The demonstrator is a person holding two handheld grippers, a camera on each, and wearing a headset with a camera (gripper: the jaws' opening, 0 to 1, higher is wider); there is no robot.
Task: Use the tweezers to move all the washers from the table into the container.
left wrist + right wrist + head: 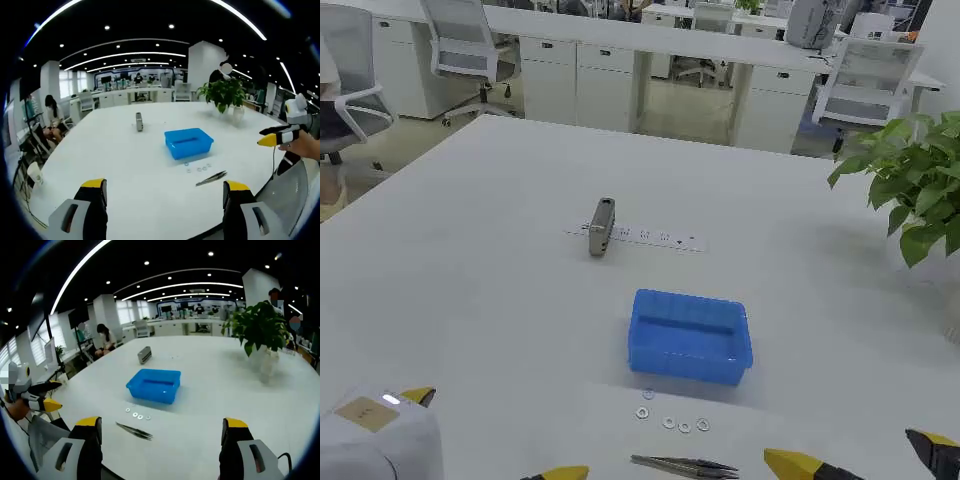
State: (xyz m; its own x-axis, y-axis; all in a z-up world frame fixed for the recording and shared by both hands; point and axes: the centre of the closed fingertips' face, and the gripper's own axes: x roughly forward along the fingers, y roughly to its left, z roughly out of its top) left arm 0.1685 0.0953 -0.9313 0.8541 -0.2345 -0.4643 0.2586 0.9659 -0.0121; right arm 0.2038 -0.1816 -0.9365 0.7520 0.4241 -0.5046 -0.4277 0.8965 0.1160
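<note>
Facing the blue container (184,150), both gripper views catch a seated person (52,119) — left gripper (164,184) and right gripper (161,422) gape wide, empty, tweezers (211,178) untouched.

Head view looks down across the table (470,250) from its near edge. Both gripper views face forward, low, sharing the blue container (189,142) and washers (198,169).

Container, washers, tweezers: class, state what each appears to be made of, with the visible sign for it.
Container: probably plastic, from its glossy, slightly translucent blue walls.
Washers: likely metal, being small pale silvery rings.
Tweezers: likely steel, being thin grey blades with a dull sheen.
</note>
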